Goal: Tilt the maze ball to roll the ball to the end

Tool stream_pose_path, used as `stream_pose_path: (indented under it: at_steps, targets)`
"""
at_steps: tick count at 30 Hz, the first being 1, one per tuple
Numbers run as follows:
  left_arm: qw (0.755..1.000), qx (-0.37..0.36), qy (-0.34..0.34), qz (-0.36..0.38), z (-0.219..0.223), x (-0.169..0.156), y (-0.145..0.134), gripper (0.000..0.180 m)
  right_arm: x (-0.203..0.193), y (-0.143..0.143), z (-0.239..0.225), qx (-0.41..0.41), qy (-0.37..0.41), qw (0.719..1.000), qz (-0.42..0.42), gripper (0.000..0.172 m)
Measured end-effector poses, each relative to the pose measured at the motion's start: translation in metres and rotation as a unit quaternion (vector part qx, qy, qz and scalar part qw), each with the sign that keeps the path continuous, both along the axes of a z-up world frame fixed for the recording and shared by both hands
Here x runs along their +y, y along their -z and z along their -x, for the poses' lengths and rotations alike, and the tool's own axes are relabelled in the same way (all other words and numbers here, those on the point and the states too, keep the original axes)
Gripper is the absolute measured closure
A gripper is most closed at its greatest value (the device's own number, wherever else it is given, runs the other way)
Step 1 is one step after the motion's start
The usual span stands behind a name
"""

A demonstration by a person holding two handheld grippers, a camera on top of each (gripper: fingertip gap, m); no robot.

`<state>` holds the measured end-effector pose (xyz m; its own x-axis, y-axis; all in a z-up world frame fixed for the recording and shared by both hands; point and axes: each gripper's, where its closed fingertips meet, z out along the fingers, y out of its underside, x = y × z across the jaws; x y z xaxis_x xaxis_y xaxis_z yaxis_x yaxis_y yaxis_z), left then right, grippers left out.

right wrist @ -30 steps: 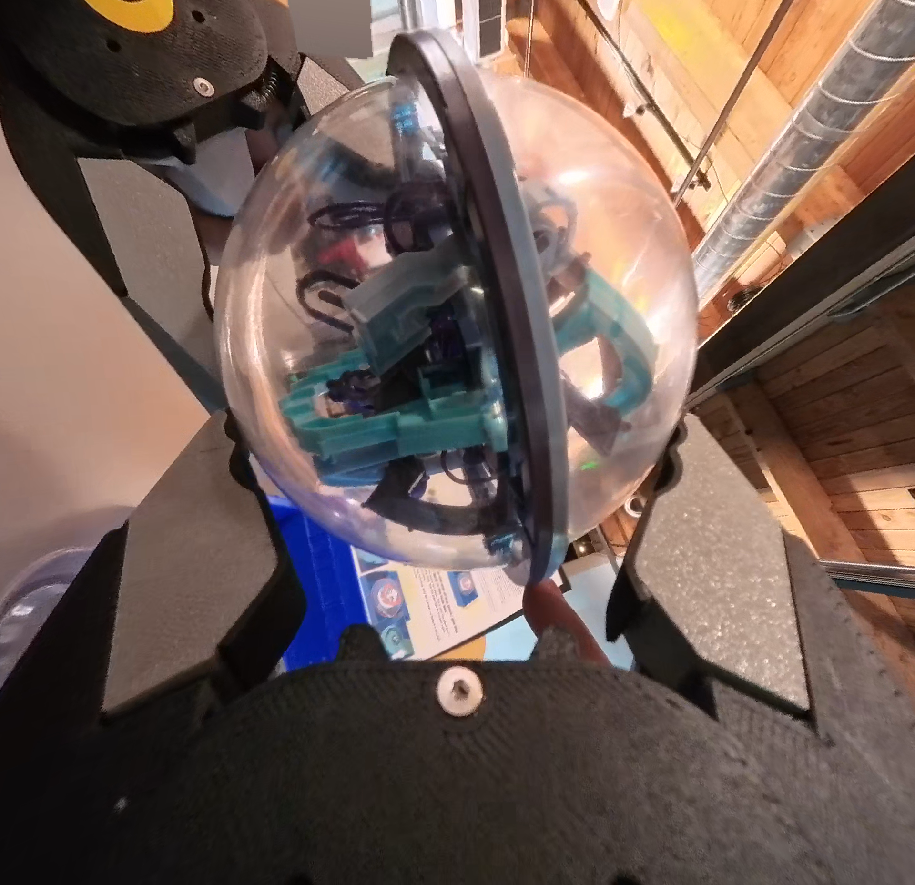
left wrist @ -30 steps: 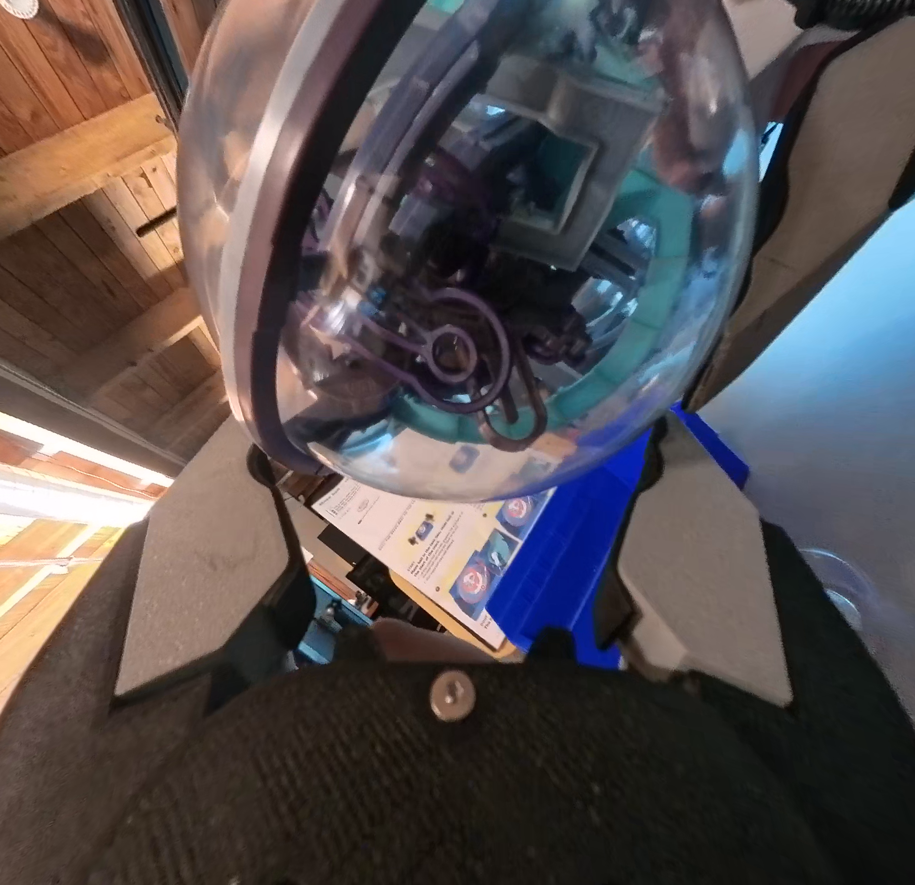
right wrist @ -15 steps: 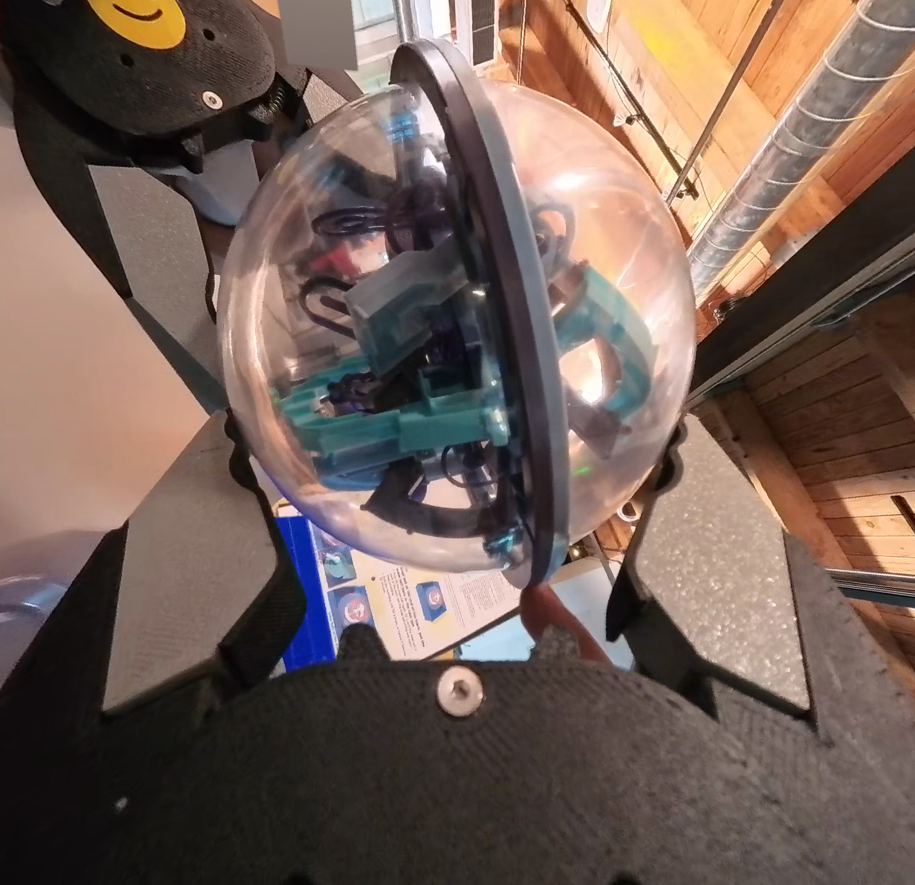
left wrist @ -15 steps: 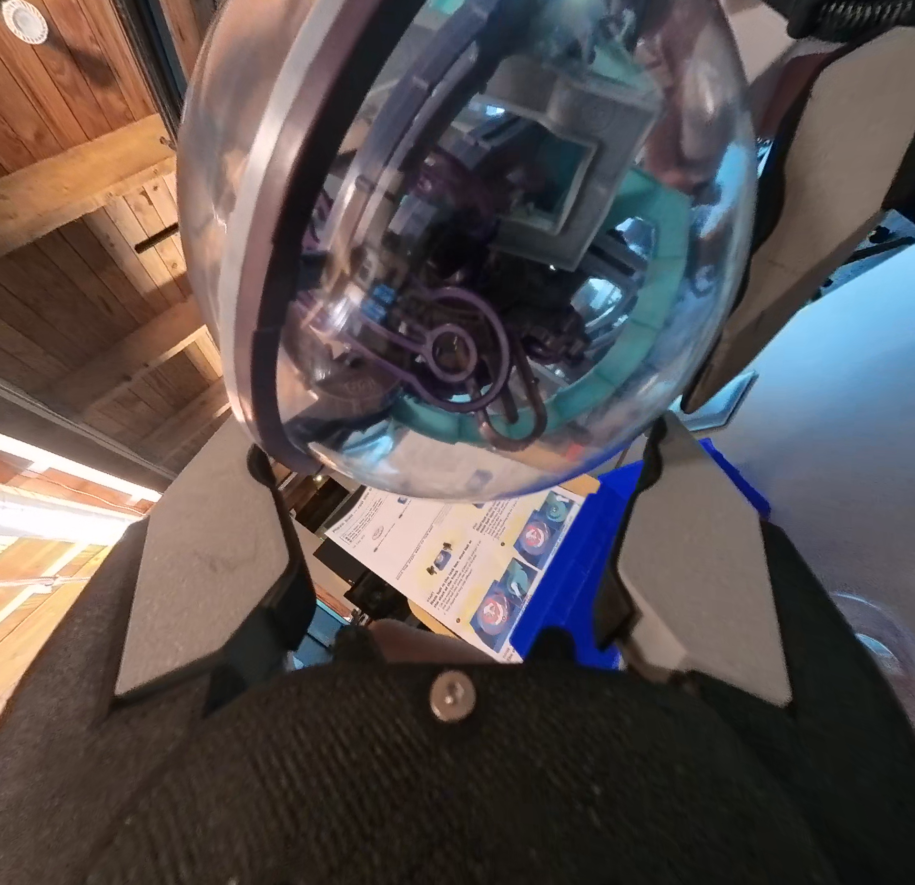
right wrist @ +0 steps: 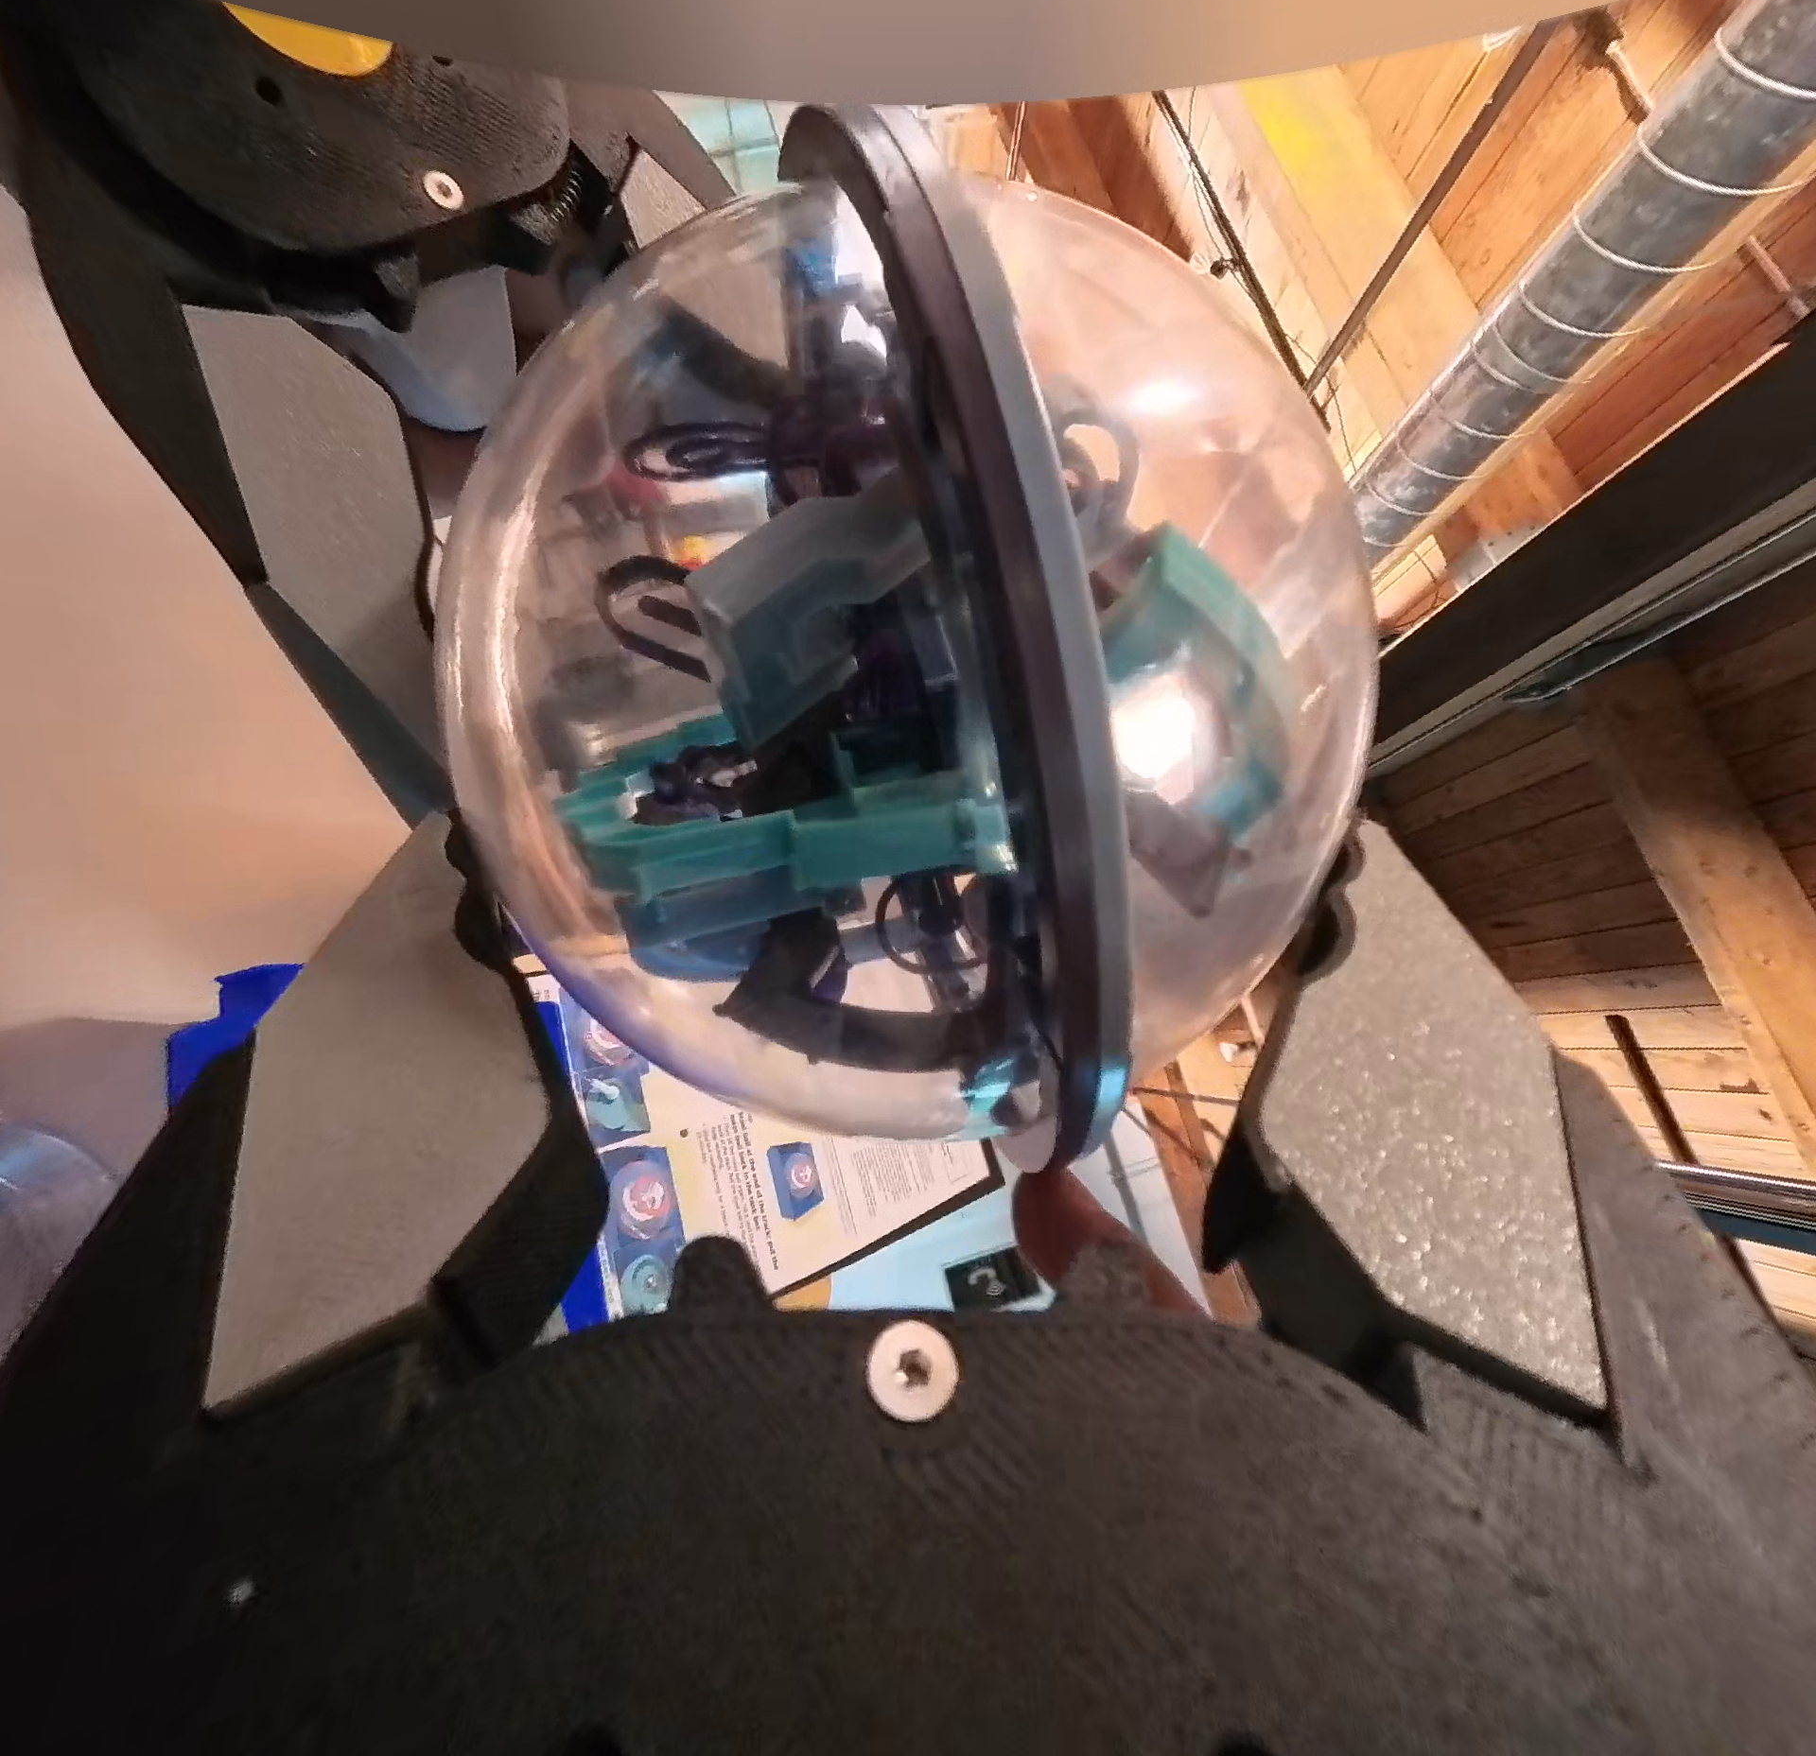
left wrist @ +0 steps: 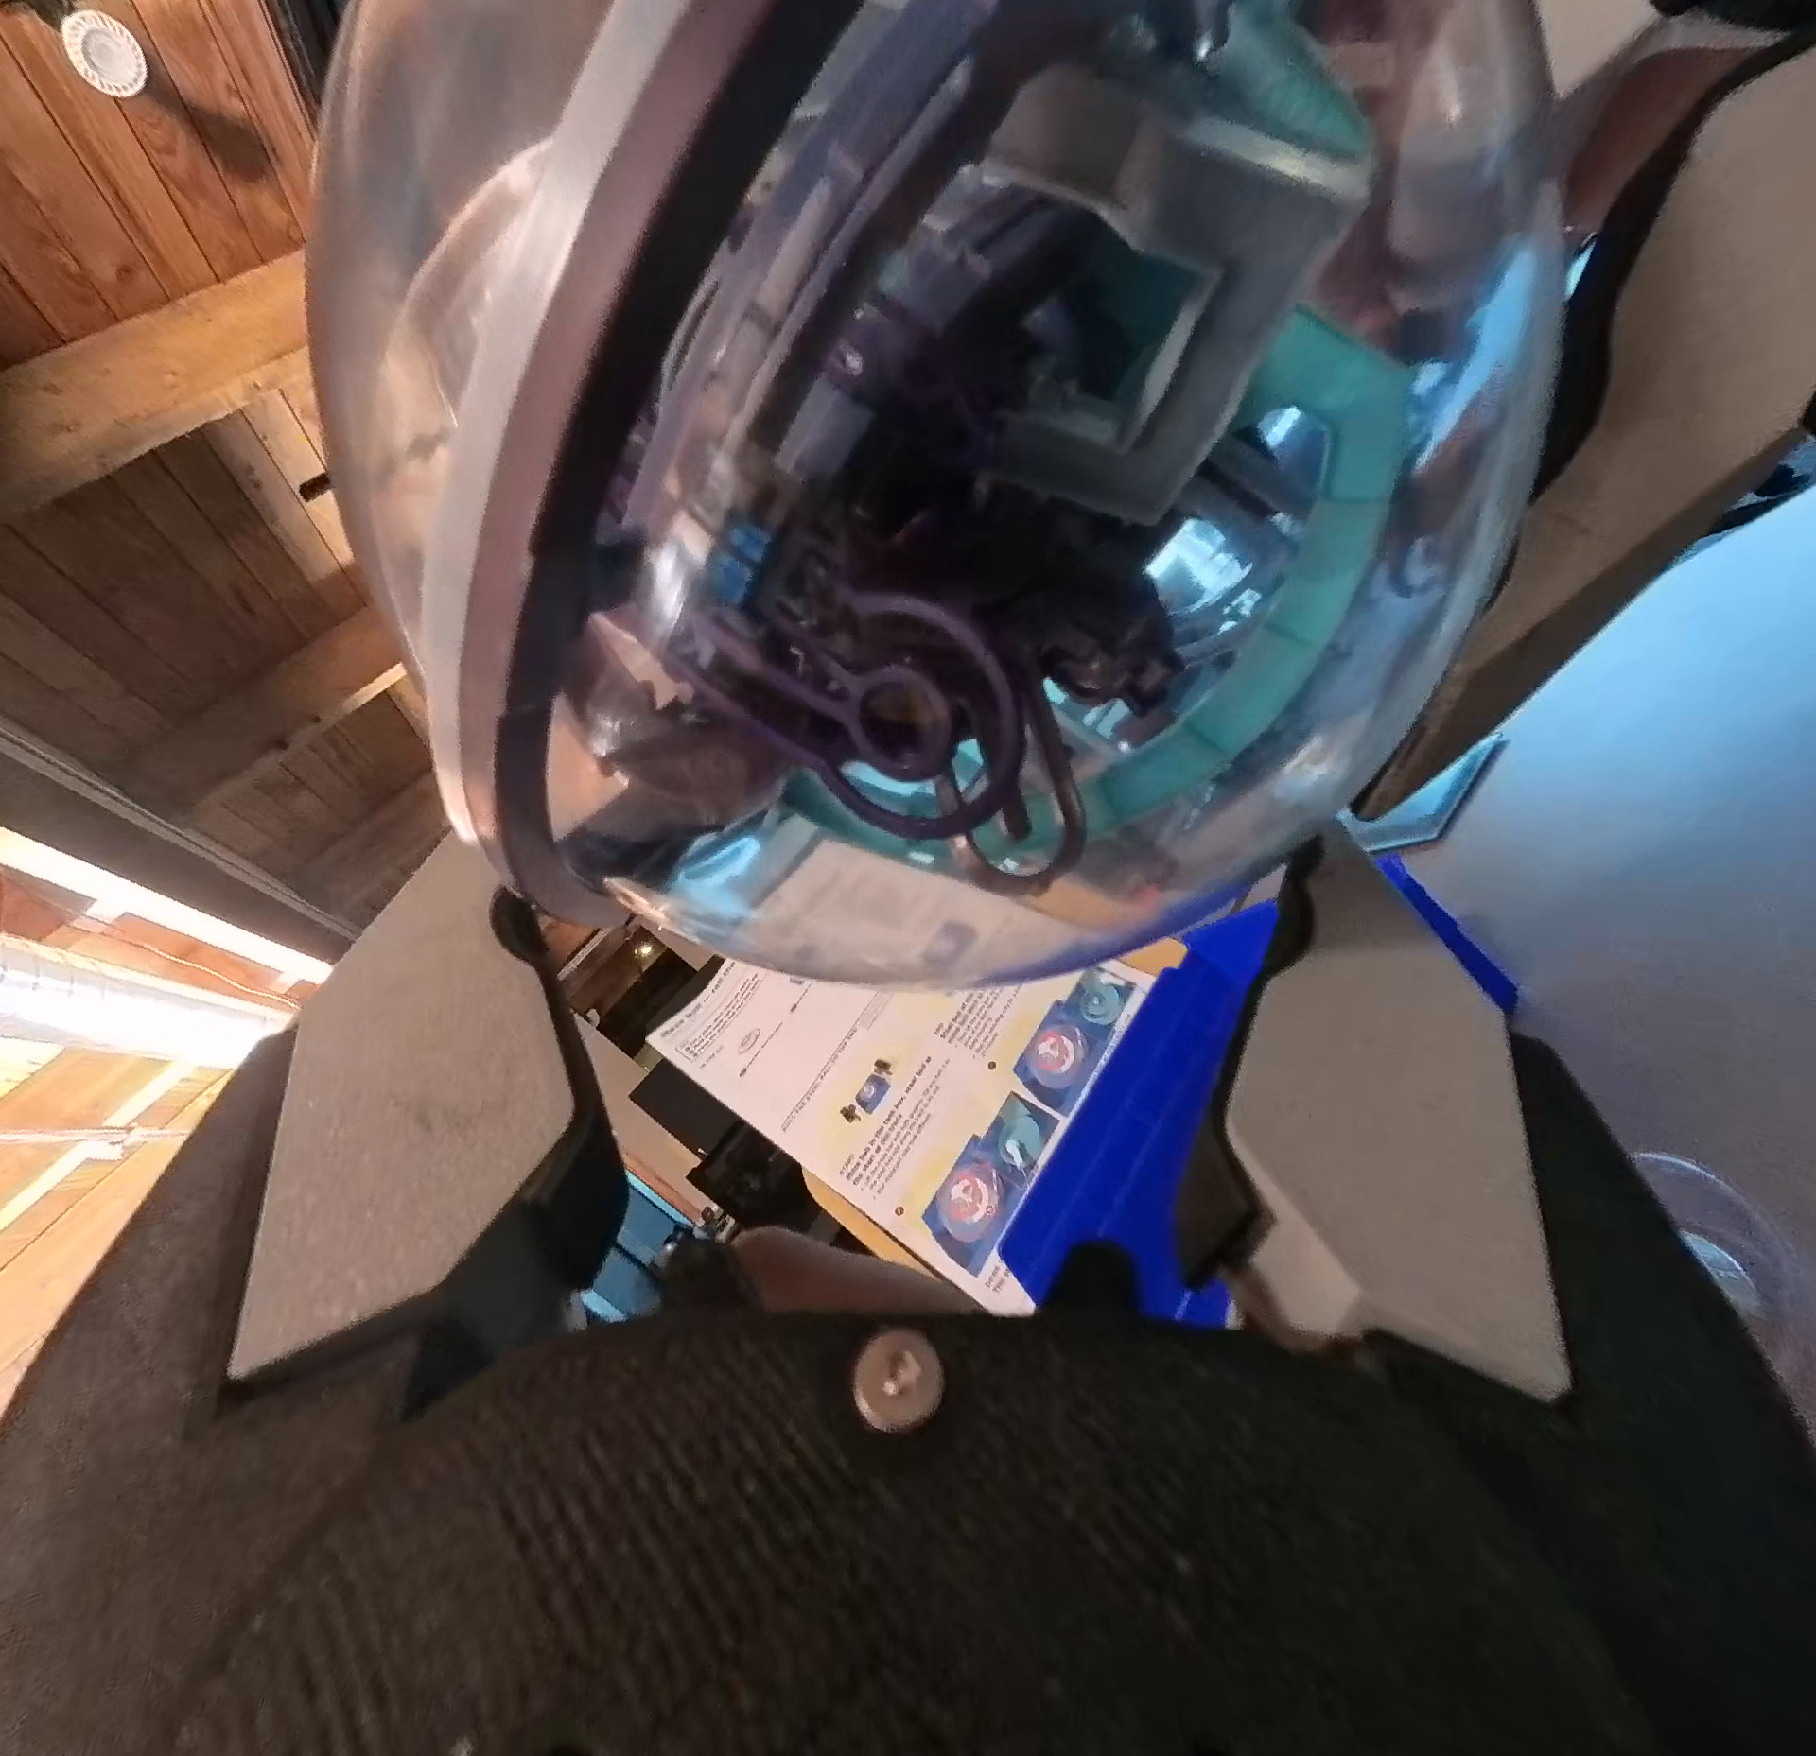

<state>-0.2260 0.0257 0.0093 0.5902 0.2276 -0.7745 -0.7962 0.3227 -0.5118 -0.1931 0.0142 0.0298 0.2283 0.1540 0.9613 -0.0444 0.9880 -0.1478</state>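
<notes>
Since a second ago, maze ball [right wrist: 904,628] tips slightly; left gripper [left wrist: 909,908] and right gripper [right wrist: 904,884] both clasp its clear shell.

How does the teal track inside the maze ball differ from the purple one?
Colour: the teal track is blue-green; the purple track is dark violet.
Build: the teal track is a broad, chunky channel with raised side walls; the purple track is made of thin, wire-like rails.
Shape: the teal track runs in blocky segments and a wide arc; the purple track curls in loops around a small ring.
Both are sealed inside the clear maze ball.
</notes>
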Motion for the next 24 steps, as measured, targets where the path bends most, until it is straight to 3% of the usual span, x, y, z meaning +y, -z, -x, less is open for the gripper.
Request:
stream_pose_path:
  at_steps: [24]
  targets:
    - [1.000, 0.002, -0.008, 0.010, 0.0028, 0.0031, 0.0050, 0.035, 0.0070, 0.0062, 0.0047, -0.006, -0.004, 1.000, 0.019, 0.014]
